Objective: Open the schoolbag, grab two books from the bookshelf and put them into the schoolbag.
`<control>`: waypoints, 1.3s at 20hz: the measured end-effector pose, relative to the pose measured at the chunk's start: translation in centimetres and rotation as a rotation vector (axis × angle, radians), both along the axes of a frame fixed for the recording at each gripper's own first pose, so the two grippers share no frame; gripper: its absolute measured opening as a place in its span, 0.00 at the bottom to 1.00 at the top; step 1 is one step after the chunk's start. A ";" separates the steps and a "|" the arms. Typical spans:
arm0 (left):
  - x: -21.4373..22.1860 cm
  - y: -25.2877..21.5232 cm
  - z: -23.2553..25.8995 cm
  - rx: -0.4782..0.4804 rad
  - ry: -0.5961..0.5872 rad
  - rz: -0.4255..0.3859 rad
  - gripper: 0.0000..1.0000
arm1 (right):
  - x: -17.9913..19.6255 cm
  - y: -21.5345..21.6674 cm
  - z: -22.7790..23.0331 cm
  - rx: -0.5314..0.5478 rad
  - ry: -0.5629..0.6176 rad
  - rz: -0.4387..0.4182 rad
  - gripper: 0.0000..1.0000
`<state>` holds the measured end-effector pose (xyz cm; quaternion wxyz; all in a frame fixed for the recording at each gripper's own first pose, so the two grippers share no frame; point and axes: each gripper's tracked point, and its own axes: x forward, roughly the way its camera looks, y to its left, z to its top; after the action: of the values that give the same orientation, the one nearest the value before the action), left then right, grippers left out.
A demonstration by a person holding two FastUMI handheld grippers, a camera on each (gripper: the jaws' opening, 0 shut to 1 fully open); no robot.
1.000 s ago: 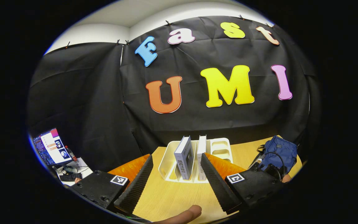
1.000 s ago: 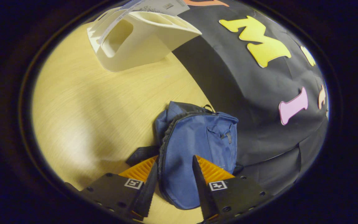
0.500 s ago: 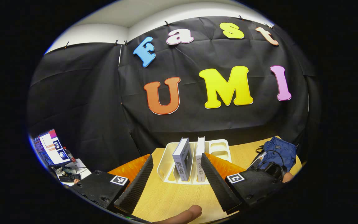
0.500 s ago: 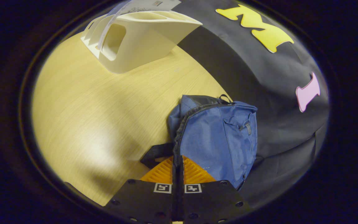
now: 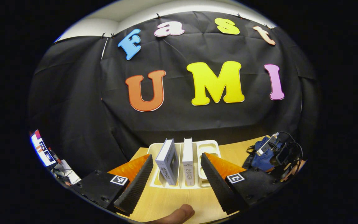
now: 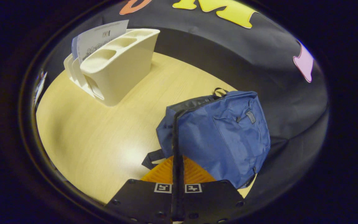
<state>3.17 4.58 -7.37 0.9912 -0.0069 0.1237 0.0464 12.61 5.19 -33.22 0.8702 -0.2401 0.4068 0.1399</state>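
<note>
**Pinching the zipper line of a soft bag while the books wait in the rack**

Gripping at the schoolbag's edge, the right claw has its two fingers drawn together into a thin slit, and the dark zipper line runs straight into that slit. It looks as though a tab or a fold of fabric is caught there, but the contact itself is hidden between the fingers, so I cannot tell what exactly is held.

The blue schoolbag sits slumped on the wooden counter, close to the black cloth wall, with a carry loop at its top and a small front pocket. It appears to be thin nylon: light, floppy, likely to slide or lift off the counter when the zipper is pulled instead of resisting. The zipper pull is the best place to take hold; the bag's body may need steadying.

The left claw is spread wide, empty, aimed at the cream bookshelf well apart from the bag. Two books stand upright in its slots, the grey one leaning slightly, the white one just beside it. They look stiff and moderately heavy with smooth covers, so each is best taken across its spine near the top, squeezed firmly and lifted straight up.
</note>
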 end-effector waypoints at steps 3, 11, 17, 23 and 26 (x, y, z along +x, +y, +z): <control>3.2 -1.1 -0.3 -0.052 0.008 -0.052 0.99 | 0.4 -0.4 3.1 -0.022 -0.062 0.050 0.00; 11.2 -1.3 -3.3 -0.138 0.105 -0.091 0.99 | 2.1 -3.1 9.4 0.030 -0.049 0.025 0.00; 14.0 -3.4 -6.8 -0.260 0.281 -0.165 0.97 | 6.3 -6.3 16.3 0.060 -0.109 0.000 0.00; 16.9 -2.3 -9.8 -0.261 0.380 -0.094 0.98 | 9.1 -8.1 20.1 0.080 -0.146 0.001 0.00; 17.8 -2.6 -11.5 -0.231 0.466 -0.106 0.98 | 10.1 -8.8 20.7 0.100 -0.145 0.007 0.00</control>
<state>20.98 1.98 -18.84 0.9297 -0.1024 0.3534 -0.0197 22.68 -3.58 -12.56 0.9079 -0.2071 0.3343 0.1455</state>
